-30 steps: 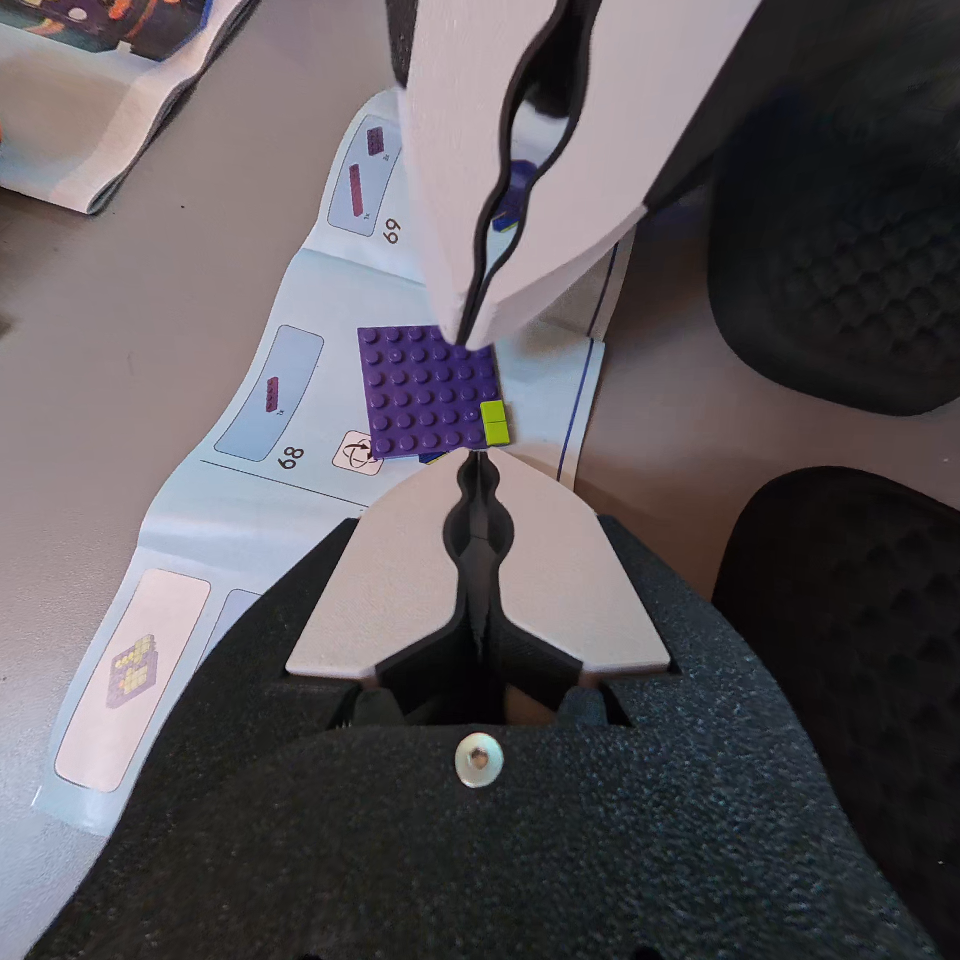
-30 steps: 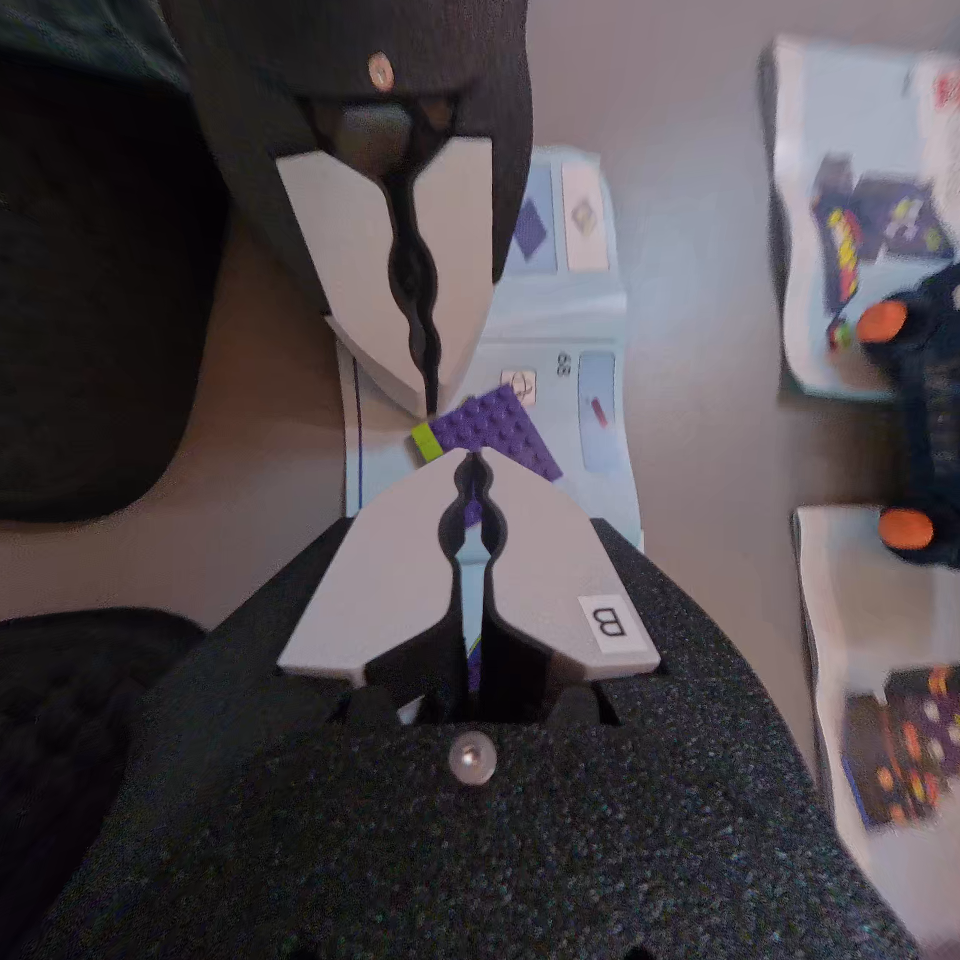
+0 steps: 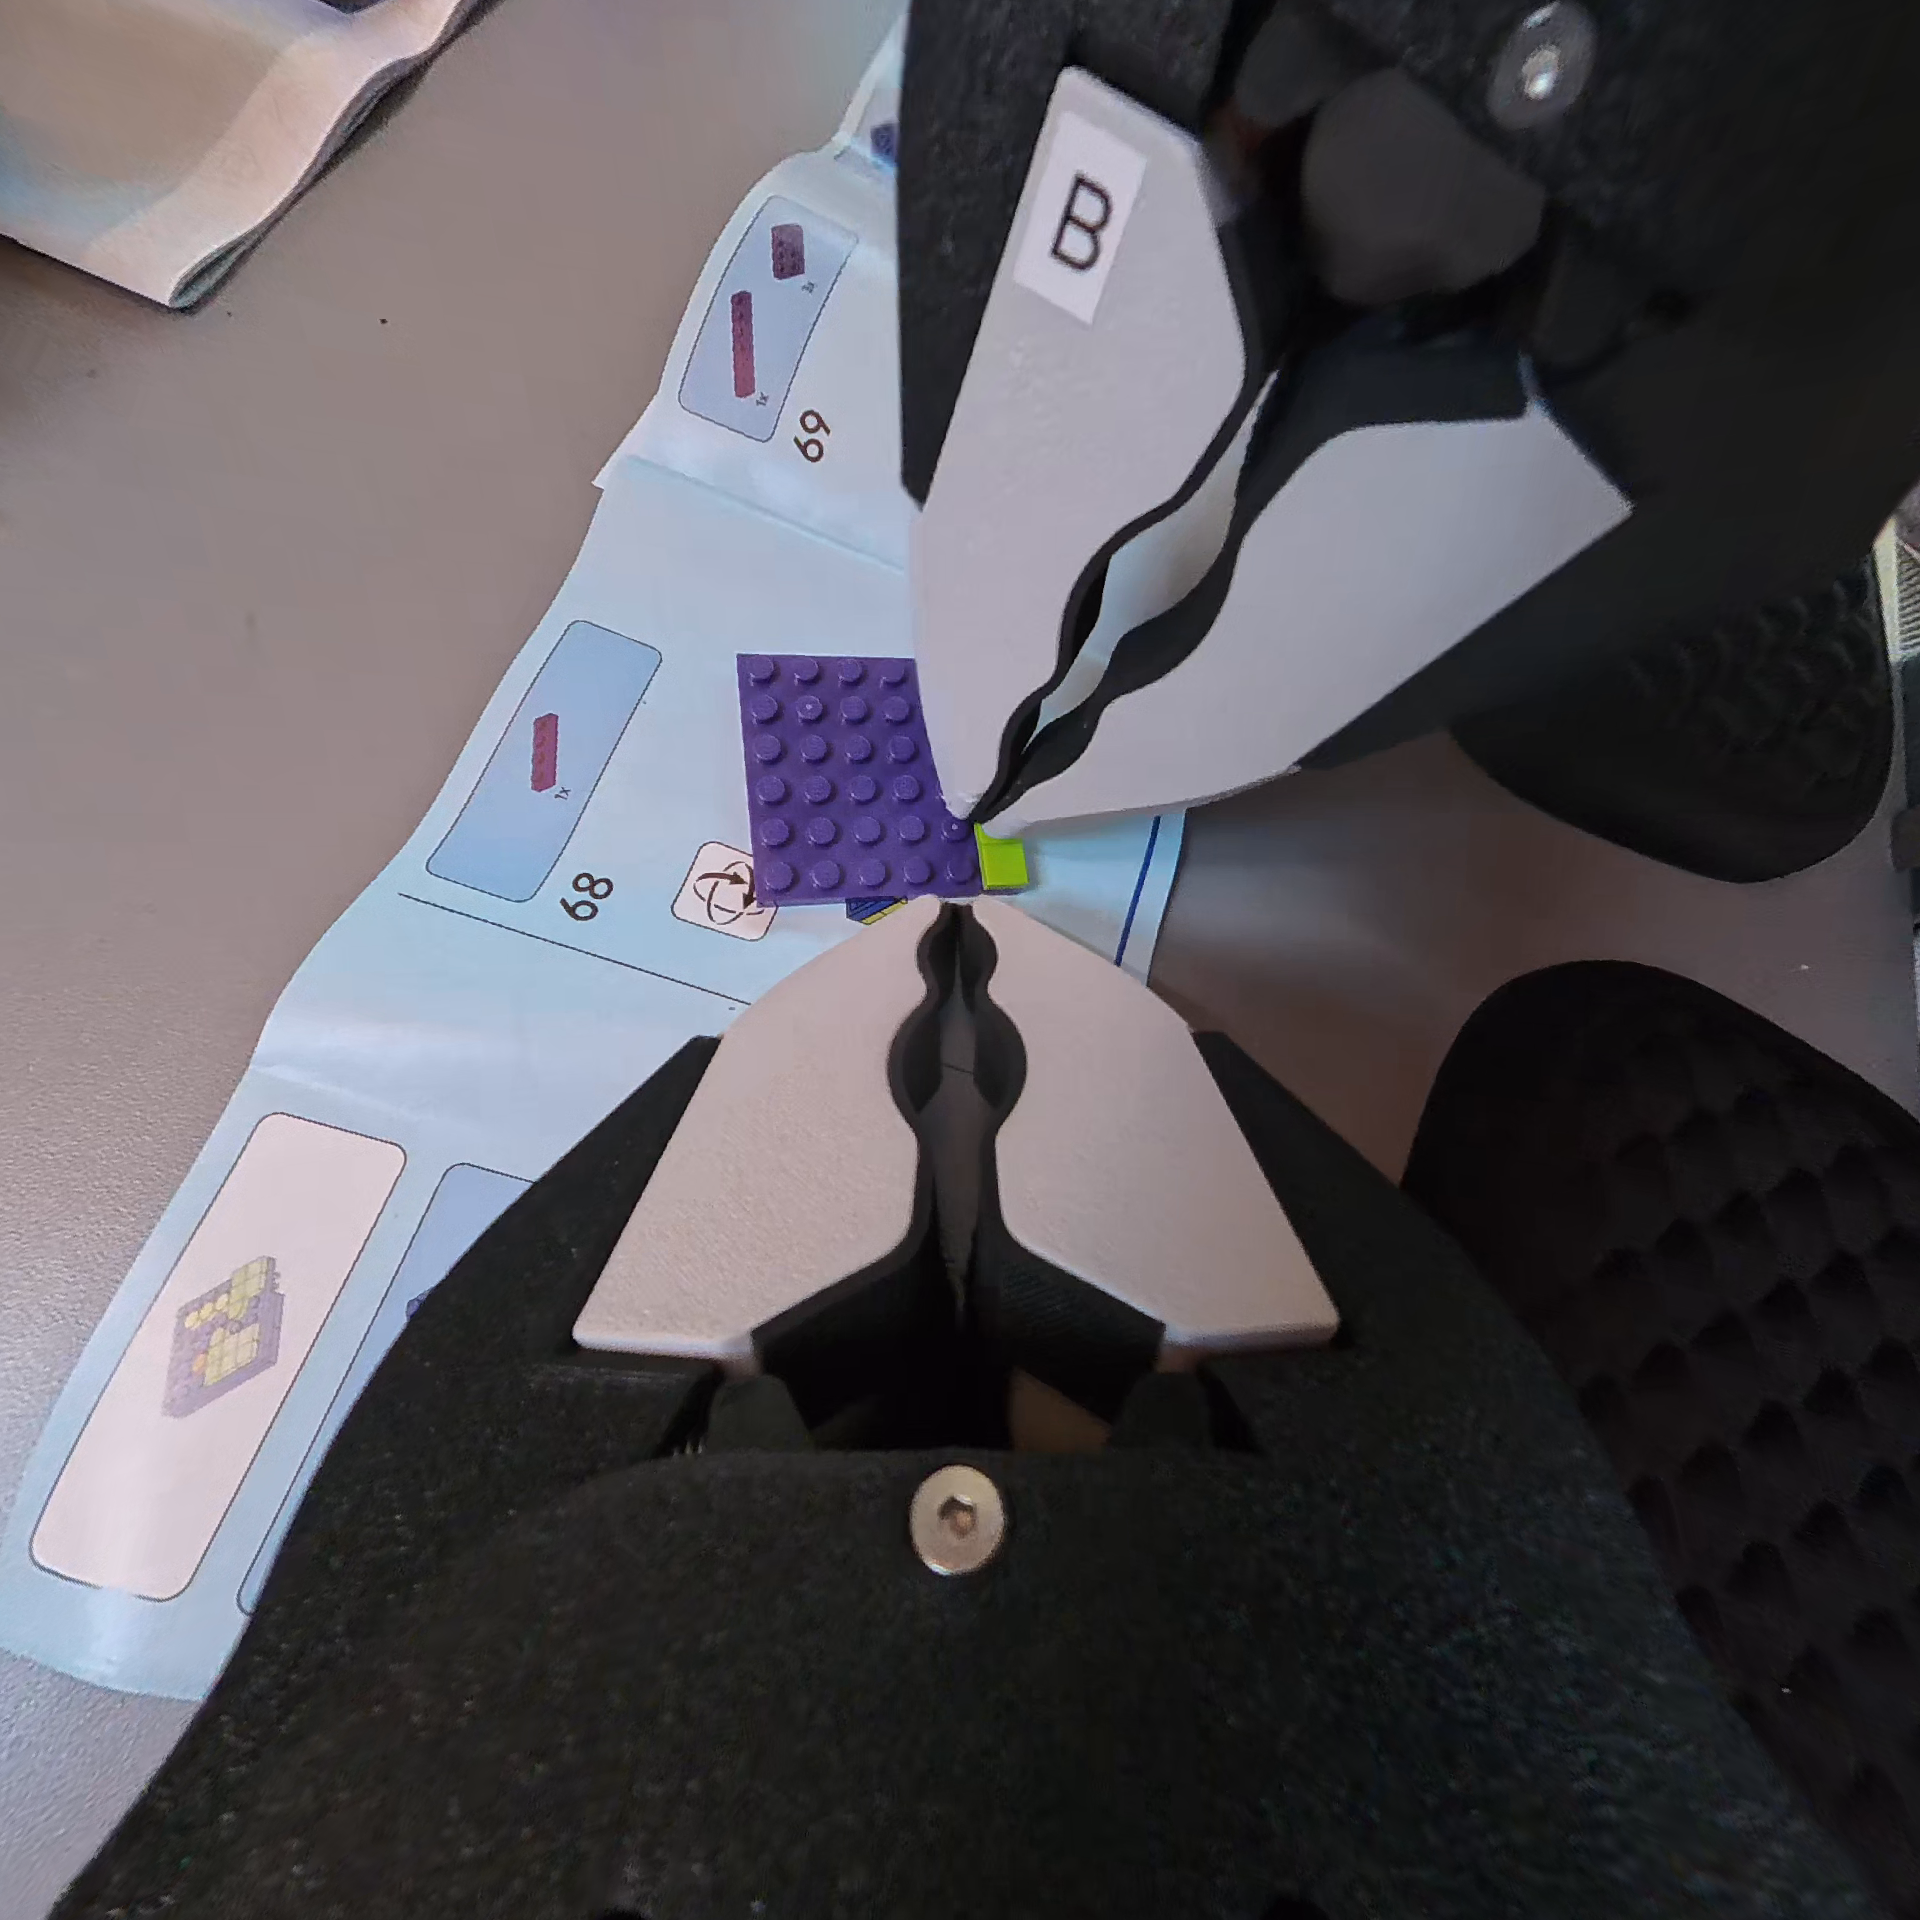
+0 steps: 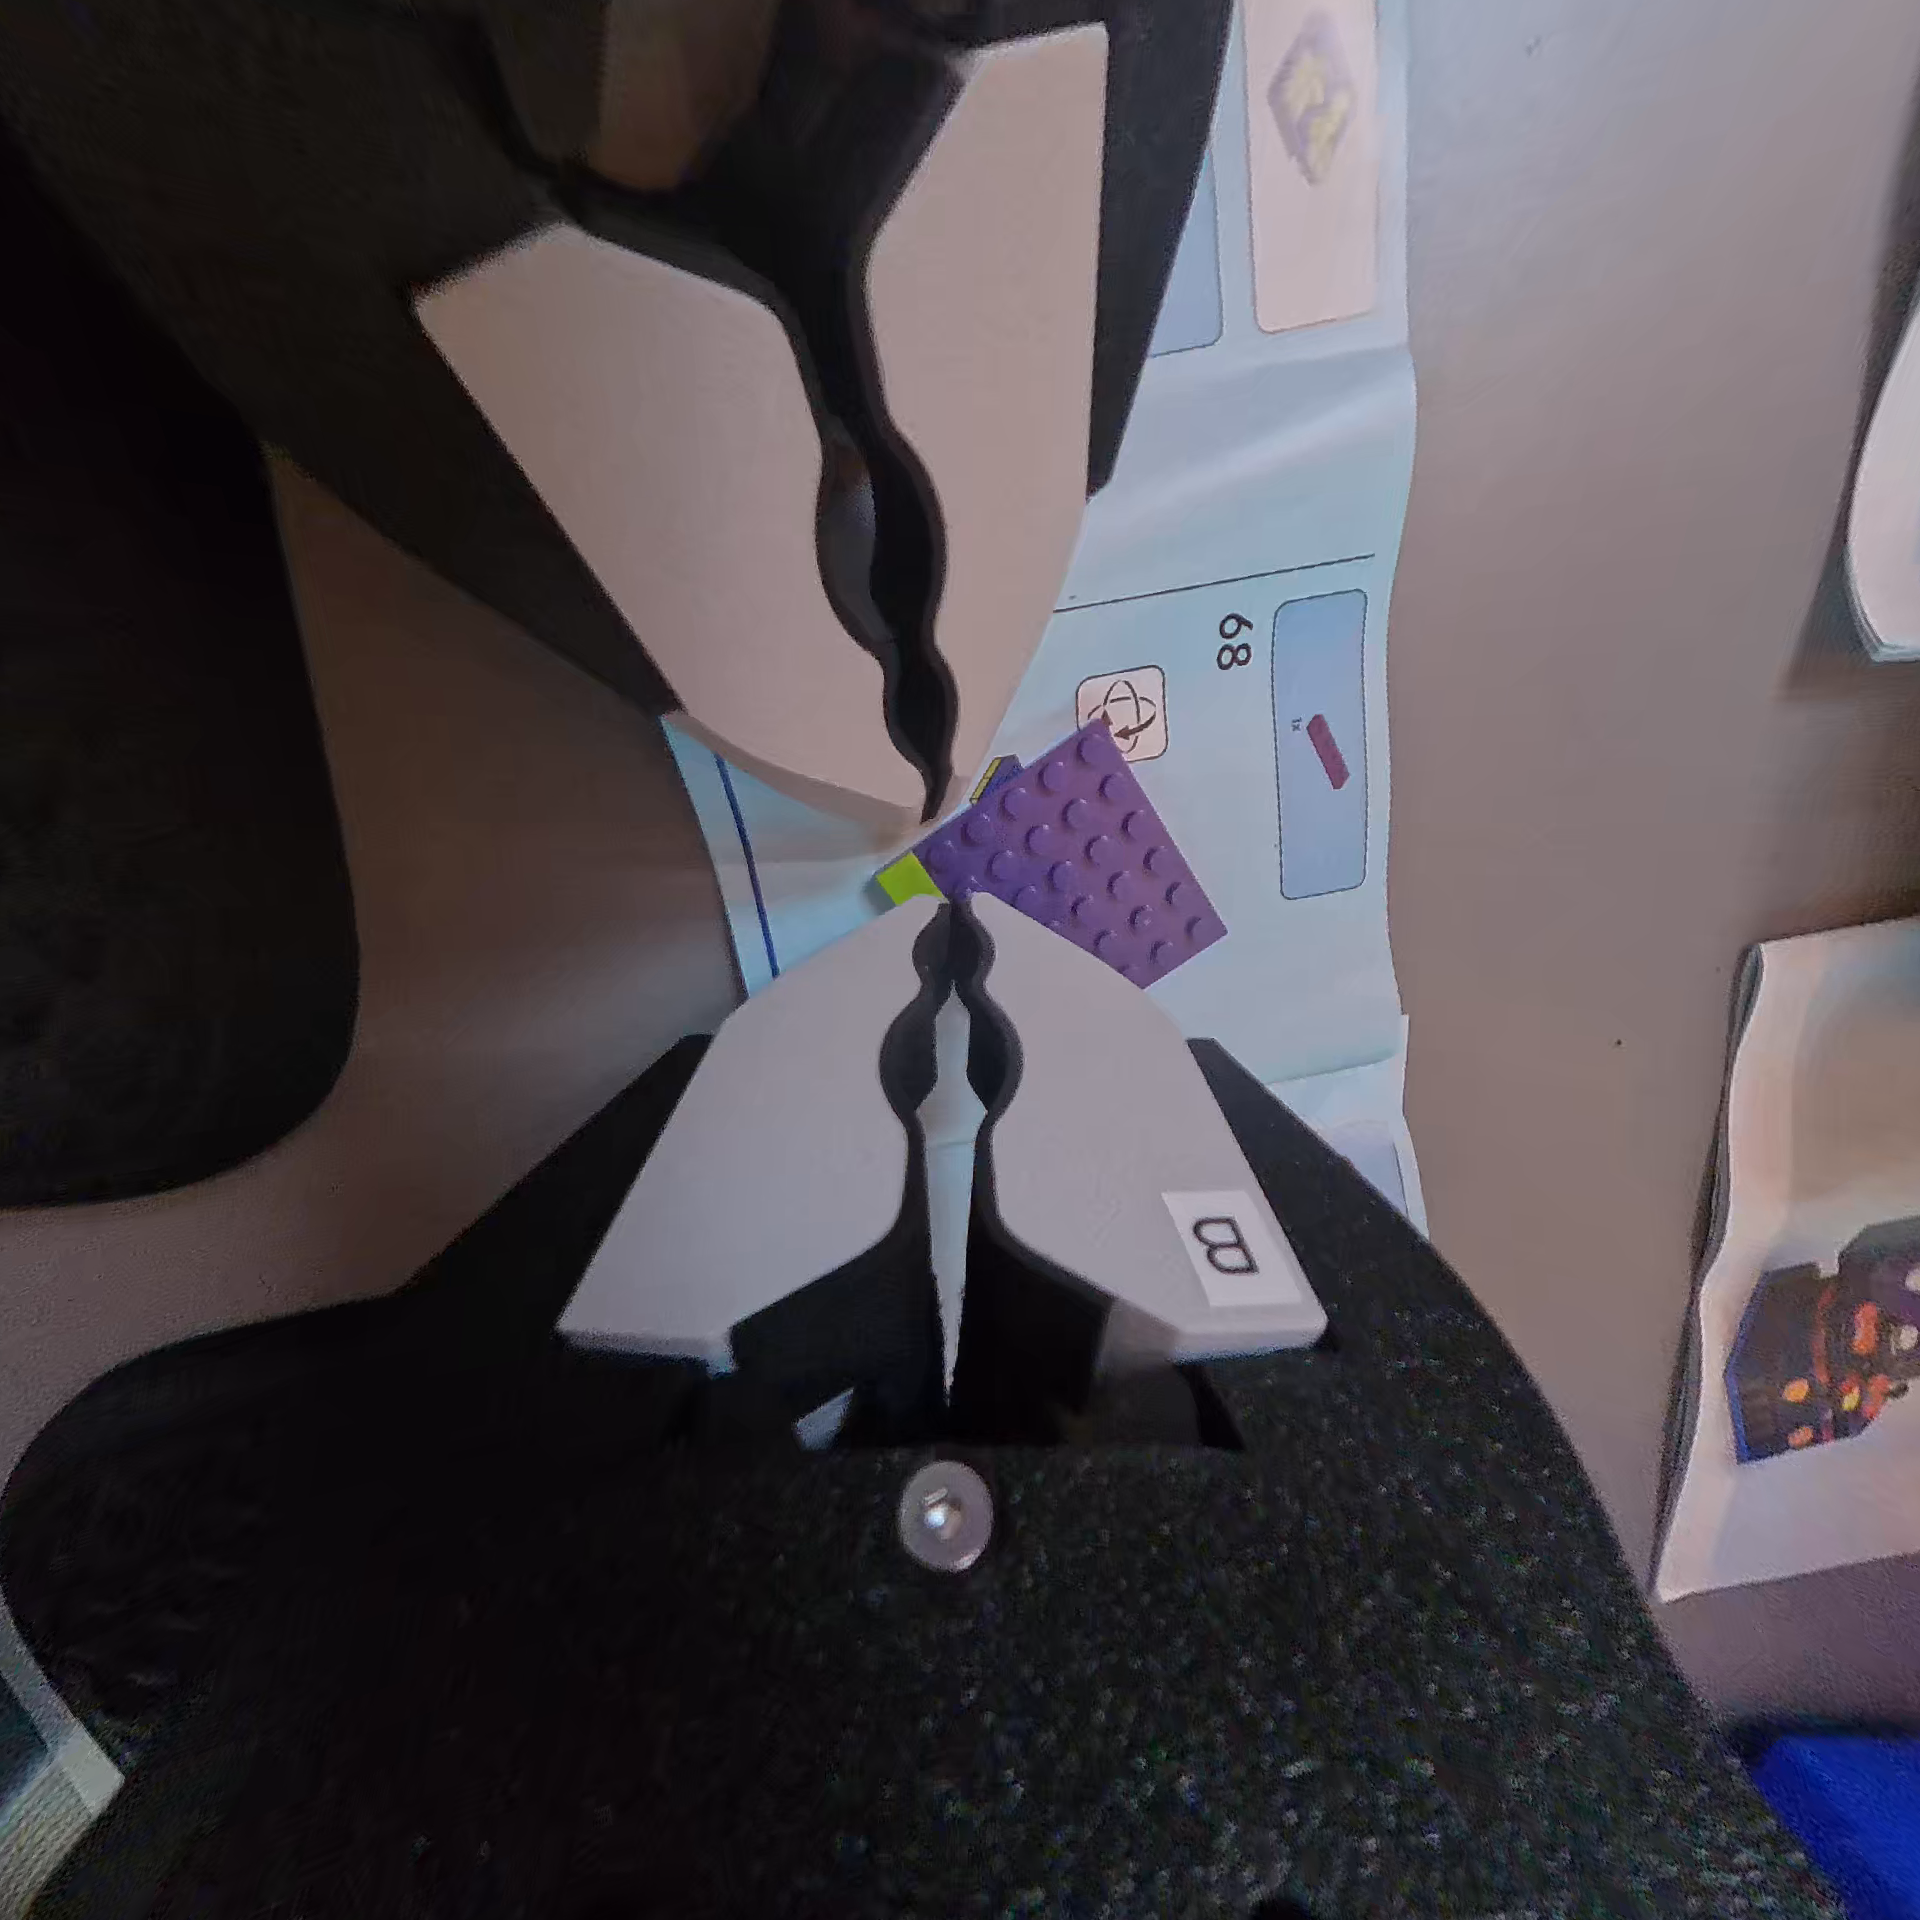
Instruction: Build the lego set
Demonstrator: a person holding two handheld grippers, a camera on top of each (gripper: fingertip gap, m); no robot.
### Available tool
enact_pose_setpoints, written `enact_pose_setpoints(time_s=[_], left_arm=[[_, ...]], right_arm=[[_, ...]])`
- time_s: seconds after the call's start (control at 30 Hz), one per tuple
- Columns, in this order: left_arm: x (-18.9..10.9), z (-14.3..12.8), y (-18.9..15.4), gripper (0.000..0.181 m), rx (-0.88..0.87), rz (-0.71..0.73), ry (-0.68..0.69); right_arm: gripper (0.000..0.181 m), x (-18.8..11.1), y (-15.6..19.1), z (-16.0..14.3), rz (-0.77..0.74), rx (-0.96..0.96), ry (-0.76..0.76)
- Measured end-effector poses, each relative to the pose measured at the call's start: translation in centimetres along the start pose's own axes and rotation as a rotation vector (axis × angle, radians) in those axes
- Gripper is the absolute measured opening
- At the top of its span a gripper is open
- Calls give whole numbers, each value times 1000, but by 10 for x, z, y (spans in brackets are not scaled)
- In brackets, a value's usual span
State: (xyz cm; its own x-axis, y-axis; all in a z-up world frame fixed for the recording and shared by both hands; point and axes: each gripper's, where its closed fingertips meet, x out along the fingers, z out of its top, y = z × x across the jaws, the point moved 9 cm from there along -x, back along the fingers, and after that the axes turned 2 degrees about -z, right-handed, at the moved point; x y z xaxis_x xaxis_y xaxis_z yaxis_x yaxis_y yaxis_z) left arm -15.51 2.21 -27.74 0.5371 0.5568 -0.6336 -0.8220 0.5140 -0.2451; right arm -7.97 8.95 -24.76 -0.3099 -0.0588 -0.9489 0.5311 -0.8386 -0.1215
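On top of the open instruction booklet (image 3: 665,582), near its right edge, lies the purple studded plate (image 3: 847,784), flat, with a small lime green tile (image 3: 1003,860) at one of its corners. The booklet itself is spread on the grey bench (image 3: 260,520), with another folded booklet (image 3: 208,156) off toward the far left corner.

Both grippers meet at the green-tile corner. The left gripper (image 3: 954,909) has its jaws pressed together, tips just at the near edge of the plate; whether they pinch that edge or only touch it cannot be told. The right gripper (image 4: 954,906) also has its jaws drawn together, with only a thin dark slit between them, and its tip bears down where the tile joins the plate. It holds nothing that shows.

My judgement is that the tile is being pressed home. The risk is that pressure so close to a corner tips the plate up or skids it across the slick, curling paper, so the tile seats crooked or pops free. A slipping tip could also flick the tile off the bench.
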Motion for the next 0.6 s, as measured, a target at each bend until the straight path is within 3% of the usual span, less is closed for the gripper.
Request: enact_pose_setpoints(time_s=[0.03, 0.2, 0.27, 0.37, 0.4, 0.5, 0.6], left_arm=[[0, 0, 0, 0, -1, 2, 0], [0, 0, 0, 0, -18, -5, -1], [0, 0, -1, 0, -5, 11, 5], [-3, 0, 0, 1, -40, -17, -22], [-5, 1, -1, 1, -22, -22, -39], [-19, 7, -1, 1, -19, -54, -137], [-43, 16, 2, 3, -3, -21, -278]], right_arm=[[0, 0, 2, 0, -23, 6, 1], [0, 0, 10, 4, -115, 8, 28], [0, 5, 14, 8, -36, 32, -71], [0, 3, 16, -3, -30, 25, -46], [0, -6, 14, -5, -86, 47, -83], [0, -72, 19, -11, -6, 138, -503], [0, -121, 22, -42, -168, 166, -665]])
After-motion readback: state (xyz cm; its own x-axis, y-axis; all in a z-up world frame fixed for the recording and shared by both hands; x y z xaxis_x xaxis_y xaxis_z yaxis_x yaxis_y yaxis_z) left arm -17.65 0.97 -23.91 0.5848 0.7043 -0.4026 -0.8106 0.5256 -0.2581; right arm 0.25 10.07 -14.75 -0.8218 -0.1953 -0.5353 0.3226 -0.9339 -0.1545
